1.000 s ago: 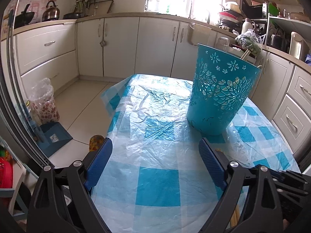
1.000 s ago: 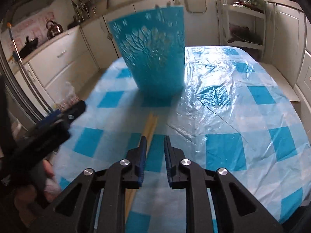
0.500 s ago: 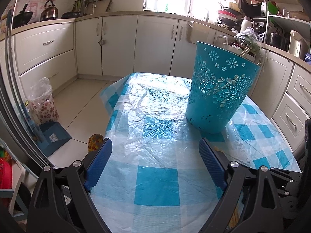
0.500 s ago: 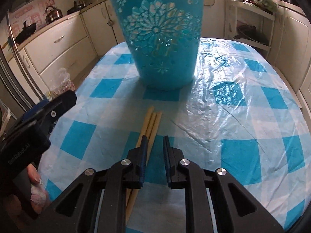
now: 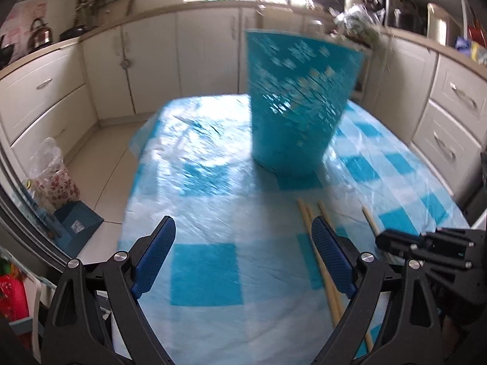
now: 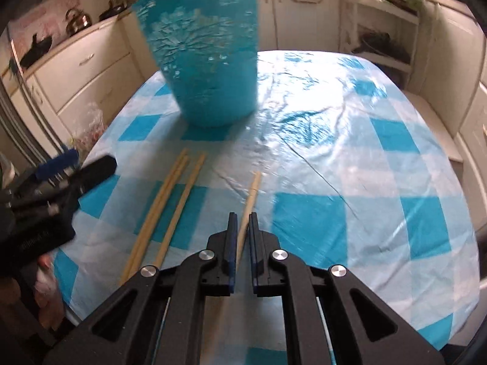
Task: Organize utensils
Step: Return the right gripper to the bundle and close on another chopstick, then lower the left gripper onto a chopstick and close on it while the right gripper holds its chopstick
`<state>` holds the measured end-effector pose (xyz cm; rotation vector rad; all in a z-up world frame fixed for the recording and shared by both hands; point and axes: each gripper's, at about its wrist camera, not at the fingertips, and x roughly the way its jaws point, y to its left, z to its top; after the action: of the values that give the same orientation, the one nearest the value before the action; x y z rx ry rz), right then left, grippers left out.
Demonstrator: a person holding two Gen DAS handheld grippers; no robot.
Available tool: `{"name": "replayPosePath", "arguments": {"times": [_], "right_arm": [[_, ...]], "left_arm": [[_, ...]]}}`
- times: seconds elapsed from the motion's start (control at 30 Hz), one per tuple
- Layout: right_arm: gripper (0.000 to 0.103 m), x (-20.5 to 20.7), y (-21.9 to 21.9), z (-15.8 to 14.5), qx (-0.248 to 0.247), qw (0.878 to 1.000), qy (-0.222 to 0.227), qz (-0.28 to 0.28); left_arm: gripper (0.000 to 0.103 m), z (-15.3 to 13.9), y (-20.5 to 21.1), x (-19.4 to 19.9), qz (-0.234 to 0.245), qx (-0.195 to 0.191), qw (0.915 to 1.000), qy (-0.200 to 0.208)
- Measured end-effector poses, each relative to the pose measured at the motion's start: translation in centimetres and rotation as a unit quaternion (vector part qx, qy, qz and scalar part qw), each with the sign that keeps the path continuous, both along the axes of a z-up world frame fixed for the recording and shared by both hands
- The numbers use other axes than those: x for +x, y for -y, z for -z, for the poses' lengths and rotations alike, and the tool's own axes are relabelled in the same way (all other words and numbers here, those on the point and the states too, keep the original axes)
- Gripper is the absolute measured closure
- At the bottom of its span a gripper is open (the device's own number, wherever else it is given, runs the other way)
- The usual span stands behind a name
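Observation:
A teal cut-out basket point(image 5: 298, 106) point(image 6: 210, 60) stands upright on the blue-checked table point(image 5: 201, 270). Three wooden chopsticks point(image 6: 170, 200) point(image 5: 307, 213) lie side by side in front of it. A fourth chopstick point(image 6: 254, 188) point(image 5: 369, 219) lies apart to their right. My right gripper point(image 6: 242, 216) point(image 5: 380, 240) is closing on this single chopstick, its pads against the stick's sides. My left gripper point(image 5: 243, 231) point(image 6: 86, 161) hangs open over the cloth, its right finger just above the three chopsticks, nothing between its fingers.
White kitchen cabinets point(image 5: 42, 97) ring the table on the far and right sides. On the floor to the left are a patterned plastic bag point(image 5: 51, 176) and a blue box point(image 5: 79, 222). A kettle point(image 5: 39, 33) sits on the counter.
My right gripper shifted from the three chopsticks to the single one on their right and narrowed onto it. My left gripper moved, bringing the chopsticks into its view.

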<state>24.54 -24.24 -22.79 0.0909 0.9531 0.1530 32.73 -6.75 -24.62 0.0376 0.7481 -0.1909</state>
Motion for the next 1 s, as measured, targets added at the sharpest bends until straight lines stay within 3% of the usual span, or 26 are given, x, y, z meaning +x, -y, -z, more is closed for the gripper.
{"name": "replayPosePath", "arguments": {"times": [0.3, 0.53, 0.73, 0.83, 1.0], "right_arm": [[0.095, -0.3, 1.3, 0.0, 0.046, 0.999, 0.001, -0.008], [0.095, -0.6, 2.0, 0.2, 0.073, 0.997, -0.004, -0.010], [0.095, -0.6, 2.3, 0.2, 0.078, 0.997, -0.008, -0.009], [0.095, -0.7, 2.2, 0.1, 0.078, 0.997, -0.009, -0.008], [0.095, -0.7, 2.2, 0.2, 0.077, 0.997, -0.009, -0.008]], "left_arm": [[0.016, 1.5, 4.1, 0.8, 0.006, 0.048, 0.9980, -0.041], [0.021, 2.3, 3.7, 2.5, -0.039, 0.059, 0.9944, -0.079], [0.022, 2.4, 4.5, 2.9, -0.035, 0.083, 0.9925, -0.082], [0.025, 2.6, 4.8, 3.0, -0.033, 0.085, 0.9923, -0.084], [0.040, 2.5, 5.0, 2.9, -0.020, 0.078, 0.9932, -0.084]]}}
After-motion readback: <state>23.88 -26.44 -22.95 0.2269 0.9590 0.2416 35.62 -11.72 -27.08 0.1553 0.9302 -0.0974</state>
